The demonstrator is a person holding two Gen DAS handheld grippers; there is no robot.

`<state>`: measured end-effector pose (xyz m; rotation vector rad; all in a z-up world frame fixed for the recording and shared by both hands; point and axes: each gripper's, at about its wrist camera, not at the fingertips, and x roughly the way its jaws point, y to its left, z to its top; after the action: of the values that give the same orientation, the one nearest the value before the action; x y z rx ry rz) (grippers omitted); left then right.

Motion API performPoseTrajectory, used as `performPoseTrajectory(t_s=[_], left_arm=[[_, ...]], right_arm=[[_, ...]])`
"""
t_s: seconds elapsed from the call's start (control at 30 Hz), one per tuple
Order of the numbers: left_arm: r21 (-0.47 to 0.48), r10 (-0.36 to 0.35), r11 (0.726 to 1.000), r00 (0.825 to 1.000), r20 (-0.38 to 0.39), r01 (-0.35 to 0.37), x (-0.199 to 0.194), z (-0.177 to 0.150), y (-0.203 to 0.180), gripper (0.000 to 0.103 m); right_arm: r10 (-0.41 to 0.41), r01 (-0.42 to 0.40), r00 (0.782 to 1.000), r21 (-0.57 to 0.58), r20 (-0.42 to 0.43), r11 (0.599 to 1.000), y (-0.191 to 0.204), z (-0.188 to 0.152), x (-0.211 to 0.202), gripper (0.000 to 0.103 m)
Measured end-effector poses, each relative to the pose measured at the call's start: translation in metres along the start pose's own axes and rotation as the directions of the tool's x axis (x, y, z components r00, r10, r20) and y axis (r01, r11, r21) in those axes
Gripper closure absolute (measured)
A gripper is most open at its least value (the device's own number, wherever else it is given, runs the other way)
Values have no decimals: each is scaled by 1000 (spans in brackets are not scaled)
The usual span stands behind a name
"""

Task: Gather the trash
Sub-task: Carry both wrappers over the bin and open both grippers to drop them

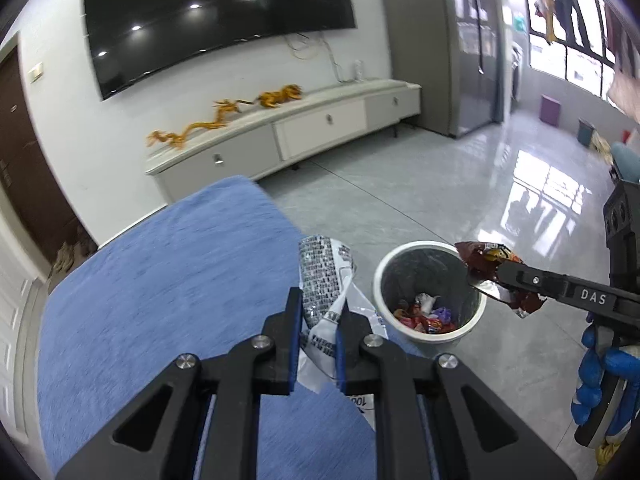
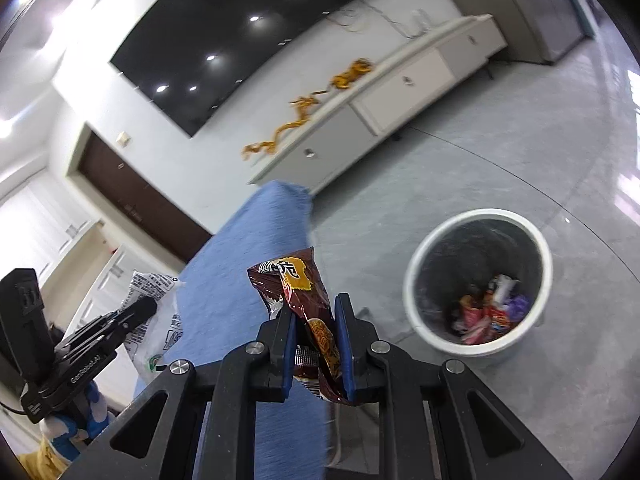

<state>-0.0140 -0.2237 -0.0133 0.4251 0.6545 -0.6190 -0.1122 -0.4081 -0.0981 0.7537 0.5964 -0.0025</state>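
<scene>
Left gripper is clenched on a crumpled white-and-silver plastic wrapper with black print. The pads bite its lower half. Its long axis runs roughly along the fingers, printed end pointing away and up, loose tail hanging below the jaws over the blue textured cloth surface.

Right gripper is clenched on a glossy brown foil snack packet with yellow print, pinched near its lower end. Long axis is near upright in the right wrist view, crimped top pointing up and leaning slightly left. In the left wrist view the same packet sits over the near-right rim of the bin, sticking out past the fingertips toward the bin centre.

Step in hand, as I read it: carry both pieces to the round white-rimmed waste bin with a grey liner on the grey tiled floor, then drop them.

To do it well:
- Bring each gripper's tips fully inside the rim line before releasing; both pieces are light and may drift.
- The white wrapper is beside the bin's left rim, not over it; move it right first.
- Tilt the tips down so the pieces fall end-first.
- Release one at a time, keeping the two grippers apart.

The bin already holds red, white and purple wrappers at the bottom, with plenty of room.
</scene>
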Motion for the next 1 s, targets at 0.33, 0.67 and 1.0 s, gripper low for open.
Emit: performPoseTrajectory(t_s=[0.33, 0.67, 1.0], left_arm=[[31, -123, 992, 991, -48, 125, 83, 54, -62, 88], [-27, -226, 974, 970, -84, 225, 153, 84, -91, 46], [-103, -215, 973, 970, -110, 204, 166, 80, -71, 41]], right_arm=[[-132, 129, 991, 82, 29, 988, -65, 35, 17, 85], [-251, 249, 968, 118, -1, 961, -111, 54, 57, 67], [-297, 300, 954, 153, -42, 942, -125, 53, 73, 56]])
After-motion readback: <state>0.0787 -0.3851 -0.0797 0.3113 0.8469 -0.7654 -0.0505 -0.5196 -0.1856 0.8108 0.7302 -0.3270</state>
